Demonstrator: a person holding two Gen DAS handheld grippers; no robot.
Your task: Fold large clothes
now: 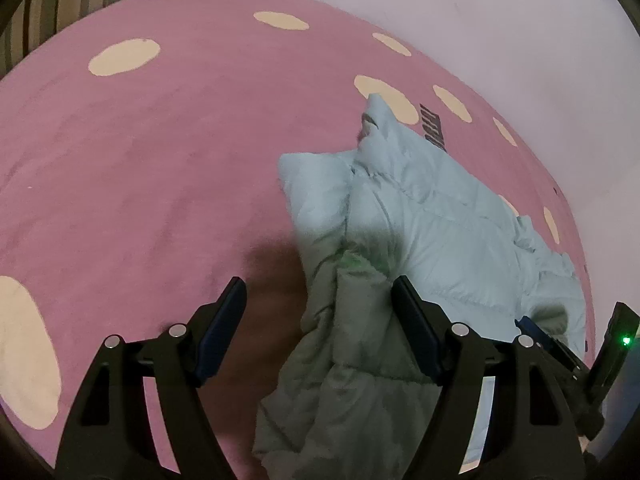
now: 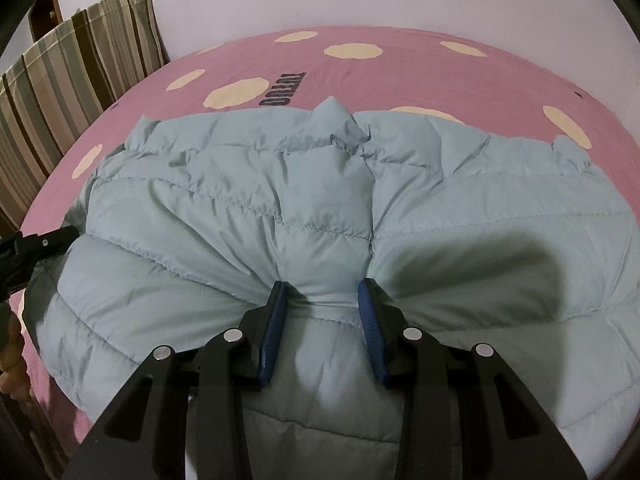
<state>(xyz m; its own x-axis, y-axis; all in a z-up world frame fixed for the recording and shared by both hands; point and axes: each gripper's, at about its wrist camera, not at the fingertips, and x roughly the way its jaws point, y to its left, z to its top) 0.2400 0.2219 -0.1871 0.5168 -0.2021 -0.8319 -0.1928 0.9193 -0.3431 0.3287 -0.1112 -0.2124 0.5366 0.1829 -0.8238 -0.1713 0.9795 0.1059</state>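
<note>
**Puffy jacket on the pink bed, one fold gathered in the right gripper**

Pink bed sheet (image 2: 240, 60) with cream spots covers the bed, a pale wall is behind it, and striped pillows (image 2: 80, 48) stand at the far left corner. On this sheet lies the light blue quilted jacket (image 2: 280, 184), spread wide and near the front edge of the bed.

The right hand-held gripper (image 2: 322, 300) has its blue pads pressed into the jacket with a ridge of padded cloth bunched between them; the jaws are partly closed on this ridge, so I judge it grips the jacket. The left hand-held gripper (image 1: 318, 304) has its jaws wide apart over a hanging end of the jacket (image 1: 420, 220), and it holds nothing.

To do this step well, I think the left gripper should close on the loose end, taking all layers, before any lifting. Both grippers then should move together, because the slippery filling can slide out of a shallow pinch.

In the right wrist view the long axis of the jacket runs from left to right across the bed. A small raised part, maybe the collar (image 2: 334, 114), points toward the wall; I cannot tell this for sure.
</note>
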